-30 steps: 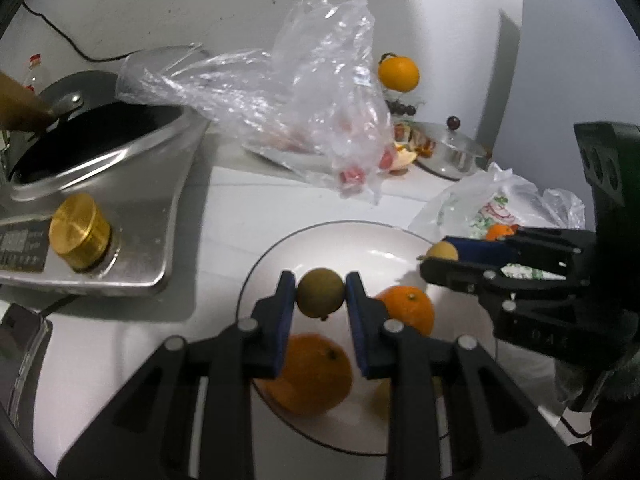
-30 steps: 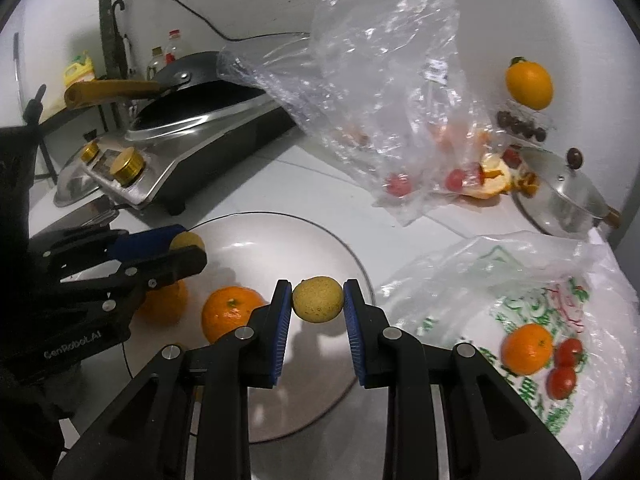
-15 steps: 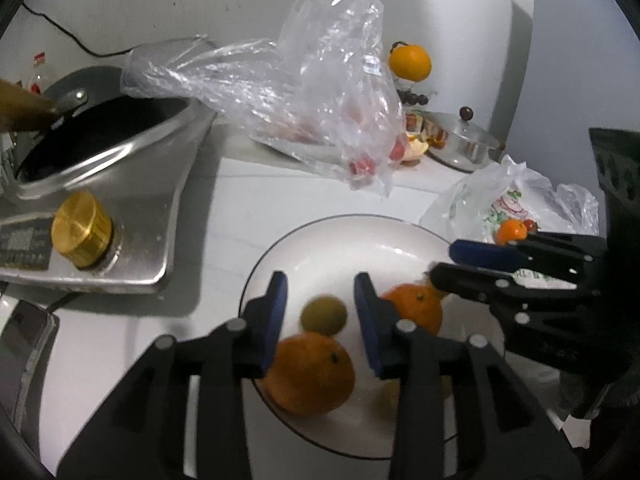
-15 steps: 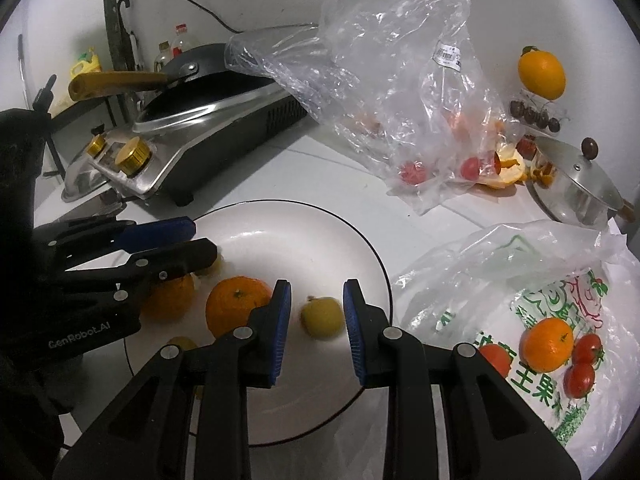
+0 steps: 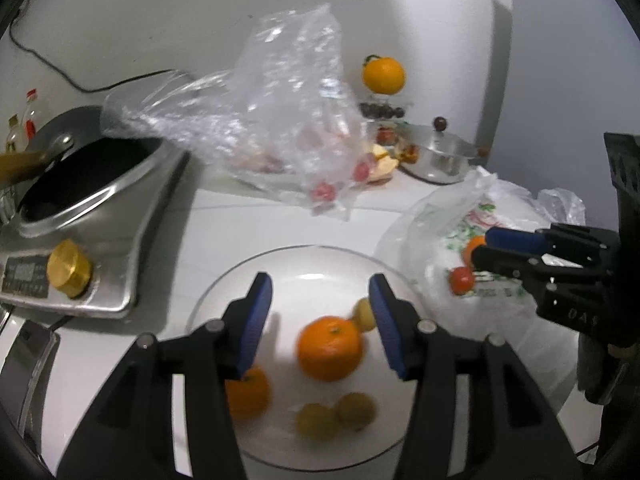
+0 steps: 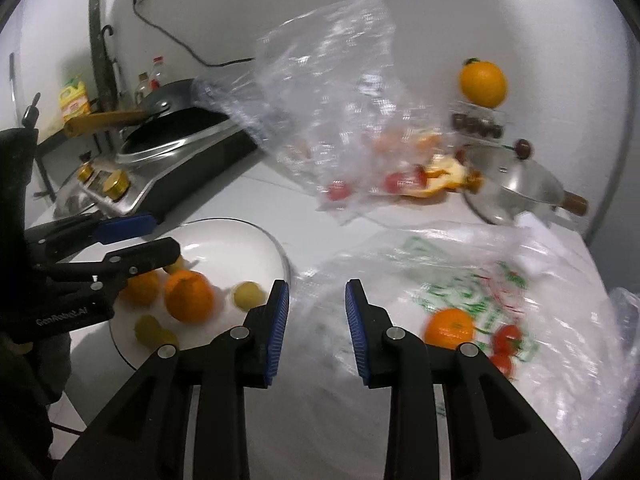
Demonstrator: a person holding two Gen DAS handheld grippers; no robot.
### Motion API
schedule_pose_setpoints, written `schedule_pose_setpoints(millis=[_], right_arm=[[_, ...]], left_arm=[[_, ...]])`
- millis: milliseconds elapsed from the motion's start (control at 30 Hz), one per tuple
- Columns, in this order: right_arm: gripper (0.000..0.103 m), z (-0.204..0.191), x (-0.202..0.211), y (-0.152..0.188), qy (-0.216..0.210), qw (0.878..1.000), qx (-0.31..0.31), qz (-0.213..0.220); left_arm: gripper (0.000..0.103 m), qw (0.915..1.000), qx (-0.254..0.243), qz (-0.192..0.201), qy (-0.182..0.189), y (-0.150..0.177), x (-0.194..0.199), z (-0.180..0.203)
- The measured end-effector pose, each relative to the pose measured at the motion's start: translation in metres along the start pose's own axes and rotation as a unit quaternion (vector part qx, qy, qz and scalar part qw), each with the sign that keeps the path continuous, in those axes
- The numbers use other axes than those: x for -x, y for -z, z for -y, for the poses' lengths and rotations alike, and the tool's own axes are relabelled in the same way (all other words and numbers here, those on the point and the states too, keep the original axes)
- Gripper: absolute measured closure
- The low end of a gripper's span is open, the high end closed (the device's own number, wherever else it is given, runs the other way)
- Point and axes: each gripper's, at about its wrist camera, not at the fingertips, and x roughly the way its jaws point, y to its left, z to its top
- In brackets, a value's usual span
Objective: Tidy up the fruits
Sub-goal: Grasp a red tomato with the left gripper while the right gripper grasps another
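A white plate (image 5: 304, 264) (image 6: 240, 236) holds two oranges (image 5: 330, 348) (image 6: 189, 296) and several small yellow-green fruits (image 5: 362, 314) (image 6: 246, 295). My left gripper (image 5: 320, 320) is open and empty above the plate; in the right wrist view it shows at the left (image 6: 156, 236). My right gripper (image 6: 317, 320) is open and empty over the near edge of a white printed bag (image 6: 480, 280), right of the plate; in the left wrist view it shows at the right (image 5: 486, 246). On that bag lie an orange (image 6: 450, 328) and red tomatoes (image 6: 508, 336).
A steel cooker with a wok (image 5: 80, 184) and brass knob (image 5: 69, 269) stands at the left. A clear plastic bag with red fruit (image 5: 288, 128) lies behind the plate. A lidded steel pot (image 6: 516, 184), an orange on a stand (image 6: 483, 83) and orange peel (image 6: 444, 178) are at the back right.
Both grippers let go of their small yellow-green fruits, which now lie on the plate. Both opened wide. The right gripper has swung right toward the printed bag.
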Motion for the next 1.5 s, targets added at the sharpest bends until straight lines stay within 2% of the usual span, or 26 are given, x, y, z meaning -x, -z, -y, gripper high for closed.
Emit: schedule_pose_setpoints(millis=[133, 200, 533, 800, 1033, 1233, 1500], right_arm=[[0.072, 0.023, 0.013, 0.008, 0.013, 1.0, -0.012, 0.003], [0.072, 0.033, 0.018, 0.013, 0.02, 1.0, -0.017, 0.004], [0.072, 0.087, 0.037, 0.038, 0.041, 0.998, -0.044, 0.004], [0.071, 0.11, 0.03, 0.054, 0.041, 0.998, -0.052, -0.012], [0.072, 0.119, 0.019, 0.057, 0.03, 0.998, -0.054, -0.026], [0.072, 0.121, 0.012, 0.057, 0.018, 0.998, -0.051, -0.041], [0.072, 0.124, 0.003, 0.056, 0.015, 0.997, -0.052, -0.058]], left_arm=[[0.047, 0.9999, -0.012, 0.001, 0.011, -0.005, -0.004, 0.026], [0.041, 0.9996, -0.02, 0.001, 0.018, -0.008, -0.006, 0.041], [0.04, 0.9974, -0.06, -0.012, 0.039, -0.015, -0.022, 0.099], [0.04, 0.9937, -0.096, -0.023, 0.053, -0.015, -0.04, 0.134], [0.042, 0.99, -0.12, -0.049, 0.056, -0.016, -0.06, 0.151], [0.051, 0.9881, -0.121, -0.081, 0.049, -0.014, -0.08, 0.156], [0.052, 0.9857, -0.123, -0.105, 0.045, -0.009, -0.095, 0.158]])
